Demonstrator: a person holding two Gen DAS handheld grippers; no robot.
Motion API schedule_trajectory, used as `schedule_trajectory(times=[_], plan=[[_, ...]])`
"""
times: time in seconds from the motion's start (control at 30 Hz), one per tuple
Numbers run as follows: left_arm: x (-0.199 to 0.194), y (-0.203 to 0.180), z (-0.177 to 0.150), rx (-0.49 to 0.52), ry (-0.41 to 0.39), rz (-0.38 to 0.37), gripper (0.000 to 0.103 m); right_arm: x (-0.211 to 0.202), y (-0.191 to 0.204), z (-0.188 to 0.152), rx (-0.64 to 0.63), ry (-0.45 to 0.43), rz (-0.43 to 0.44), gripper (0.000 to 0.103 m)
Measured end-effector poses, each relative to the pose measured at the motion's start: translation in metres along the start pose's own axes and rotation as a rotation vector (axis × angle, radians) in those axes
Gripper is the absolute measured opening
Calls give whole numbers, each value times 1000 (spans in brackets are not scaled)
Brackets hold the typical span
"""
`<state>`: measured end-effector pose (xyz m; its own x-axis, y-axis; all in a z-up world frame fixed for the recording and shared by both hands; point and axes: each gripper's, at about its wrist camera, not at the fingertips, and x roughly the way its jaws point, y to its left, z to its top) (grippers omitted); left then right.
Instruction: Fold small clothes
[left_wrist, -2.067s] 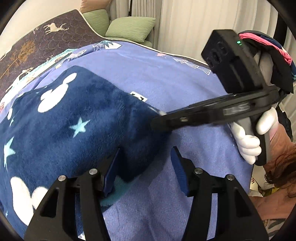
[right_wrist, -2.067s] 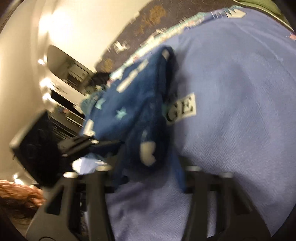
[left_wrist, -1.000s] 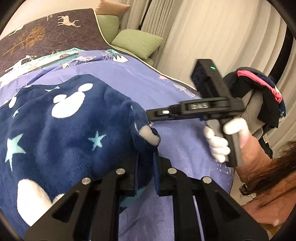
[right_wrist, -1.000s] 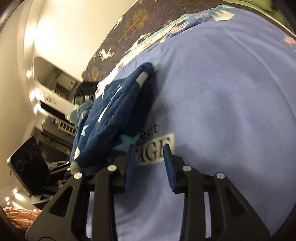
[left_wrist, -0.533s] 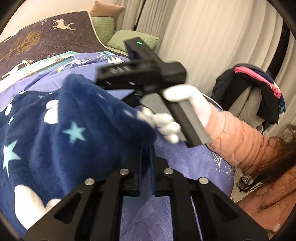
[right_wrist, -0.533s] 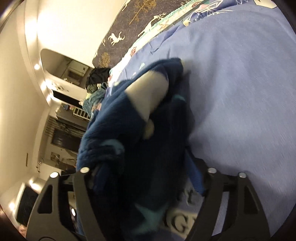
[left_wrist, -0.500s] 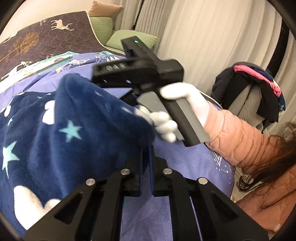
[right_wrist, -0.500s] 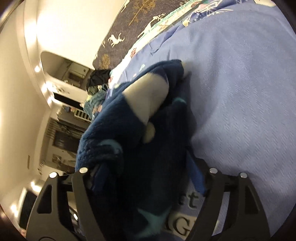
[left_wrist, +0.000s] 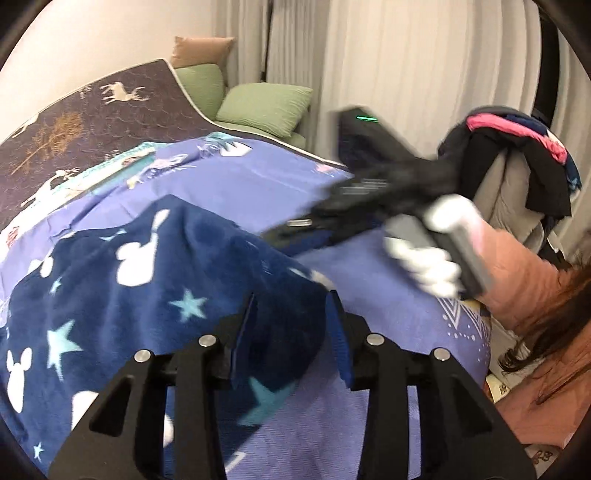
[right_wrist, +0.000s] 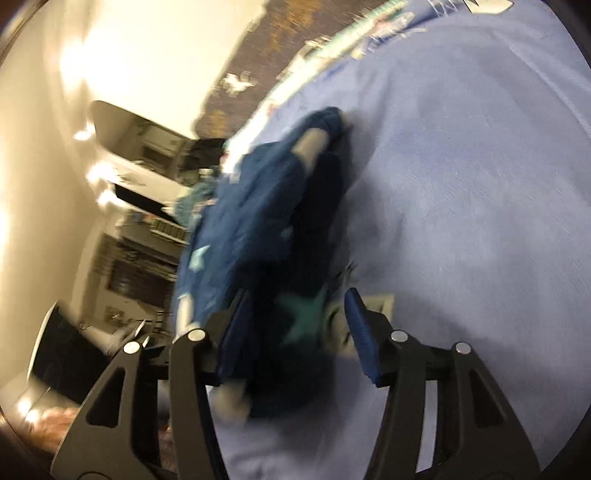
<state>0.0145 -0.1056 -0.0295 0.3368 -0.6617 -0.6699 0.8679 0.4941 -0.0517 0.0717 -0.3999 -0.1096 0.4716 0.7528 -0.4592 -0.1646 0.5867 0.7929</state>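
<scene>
Looks like one fold is in: the navy starry fleece (left_wrist: 155, 273) lies doubled on the bed (left_wrist: 258, 192), left tongs (left_wrist: 291, 328) just opening off its corner, right tongs (right_wrist: 295, 325) closing half-wide around the edge (blurry, not clamped), more folds and smoothing left.

Two wrist fisheyes, close above the bed (left_wrist: 258, 192), angled down, sharing the navy fleece garment (left_wrist: 155, 280).

A white glove (left_wrist: 432, 266) and a salmon-pink padded sleeve (left_wrist: 517, 280) are worn; black tools with blue pads (left_wrist: 341, 339) and silver screws are seen.
</scene>
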Motion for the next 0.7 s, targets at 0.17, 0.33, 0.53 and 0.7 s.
schedule_trajectory(times=[0.17,0.33,0.53,0.7], plan=[[-8,19,-2,-54,-15,22,46,-21,30,-25,-129,-6,87,75],[-1,5,-11,18,27,18,57,10,41,-27,-133,58,-16,8],[23,-23,-21,168,53,57,57,-22,43,-36,-103,-21,92,8],[60,-27,-21,191,93,33,48,-18,6,-35,28,2,-31,54]])
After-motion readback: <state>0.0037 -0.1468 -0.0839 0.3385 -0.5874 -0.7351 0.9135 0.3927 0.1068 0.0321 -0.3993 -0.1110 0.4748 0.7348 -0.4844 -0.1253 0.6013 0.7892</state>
